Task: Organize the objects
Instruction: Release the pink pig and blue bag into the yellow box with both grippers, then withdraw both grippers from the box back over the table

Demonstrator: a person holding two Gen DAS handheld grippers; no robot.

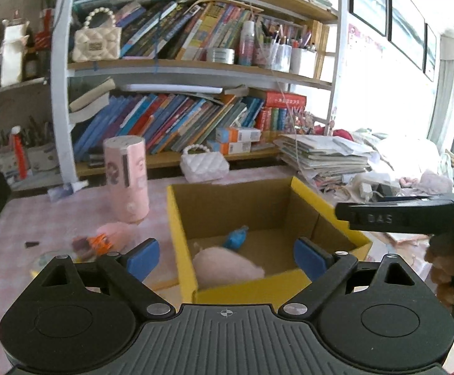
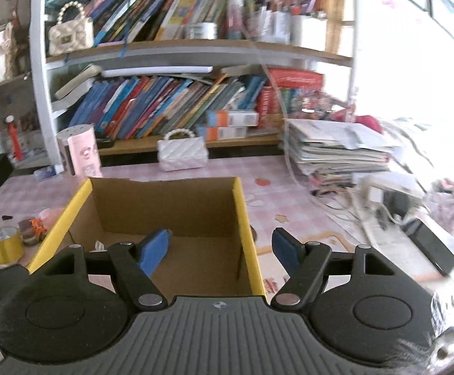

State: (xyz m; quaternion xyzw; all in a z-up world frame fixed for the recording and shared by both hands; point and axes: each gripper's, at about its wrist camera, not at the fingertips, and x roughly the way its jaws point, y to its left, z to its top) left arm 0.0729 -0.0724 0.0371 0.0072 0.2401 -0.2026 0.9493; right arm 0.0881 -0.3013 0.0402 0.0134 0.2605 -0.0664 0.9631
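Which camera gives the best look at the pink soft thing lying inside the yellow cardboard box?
The left wrist view. It looks down into the yellow cardboard box and shows the pink soft thing on its floor beside a small blue object. In the right wrist view, the gripper body covers the near part of the box floor, and the pink thing is hidden.

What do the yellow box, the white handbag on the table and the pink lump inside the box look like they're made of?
The box: corrugated cardboard, matte, with bare brown inside walls and a yellow outer face.
The handbag: probably faux leather, quilted in diamonds with a slight sheen; the handle looks like pearl-type beads.
The pink lump: seemingly soft plush or fabric, matte and rounded, though blurred.
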